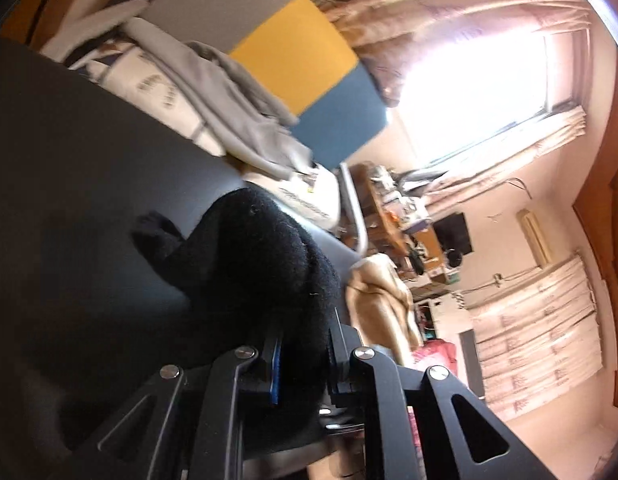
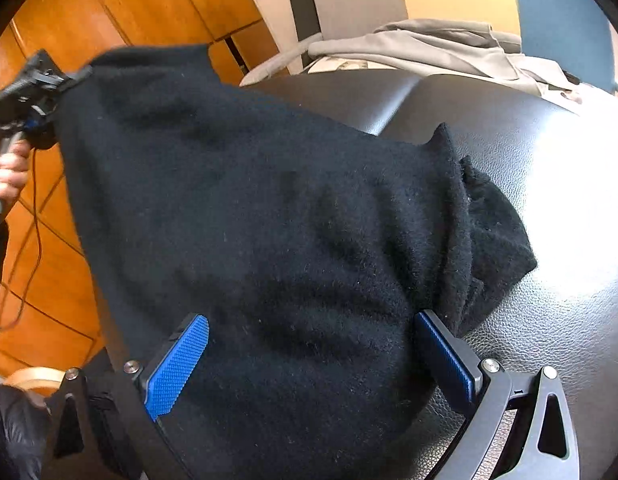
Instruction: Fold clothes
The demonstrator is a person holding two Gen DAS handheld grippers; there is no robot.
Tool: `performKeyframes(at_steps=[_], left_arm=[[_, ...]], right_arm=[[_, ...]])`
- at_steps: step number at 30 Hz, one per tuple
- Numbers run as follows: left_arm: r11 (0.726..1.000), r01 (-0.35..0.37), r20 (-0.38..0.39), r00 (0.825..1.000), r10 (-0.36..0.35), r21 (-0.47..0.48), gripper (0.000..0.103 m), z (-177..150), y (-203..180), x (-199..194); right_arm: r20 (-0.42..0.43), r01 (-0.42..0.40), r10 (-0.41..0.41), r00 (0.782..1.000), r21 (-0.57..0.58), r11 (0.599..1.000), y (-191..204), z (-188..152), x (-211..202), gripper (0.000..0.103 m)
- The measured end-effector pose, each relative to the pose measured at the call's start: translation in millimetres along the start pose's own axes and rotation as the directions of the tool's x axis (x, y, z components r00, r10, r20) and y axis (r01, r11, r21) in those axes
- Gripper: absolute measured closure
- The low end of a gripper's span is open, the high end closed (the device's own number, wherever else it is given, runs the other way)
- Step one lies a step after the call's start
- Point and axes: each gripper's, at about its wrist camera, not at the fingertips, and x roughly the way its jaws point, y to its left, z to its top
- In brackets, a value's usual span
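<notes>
On the black leather surface [image 2: 549, 184] sits most of a fuzzy black sweater [image 2: 269, 208], with one corner lifted up off to the side. Left gripper [image 1: 303, 354] is clamped tight on a bunched bit of that sweater, blue pads pressed into the fabric. You can spot it from the right wrist view too, up at the raised corner. Right gripper [image 2: 309, 360] has its fingers spread wide apart, blue pads on either side of the sweater's near edge, not squeezing anything. Gray clothes [image 2: 441, 46] are piled at the far end of the surface.
</notes>
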Motion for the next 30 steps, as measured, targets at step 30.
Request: performKeyframes(at_steps=[30], left_arm=[[0.993, -0.119, -0.371, 0.922, 0.109, -0.006, 0.078, -88.1, -69.5, 208.1]], right_arm=[[0.182, -0.094, 0.091, 0.979, 0.008, 0.996, -20.5, -45.1, -41.0, 0.0]])
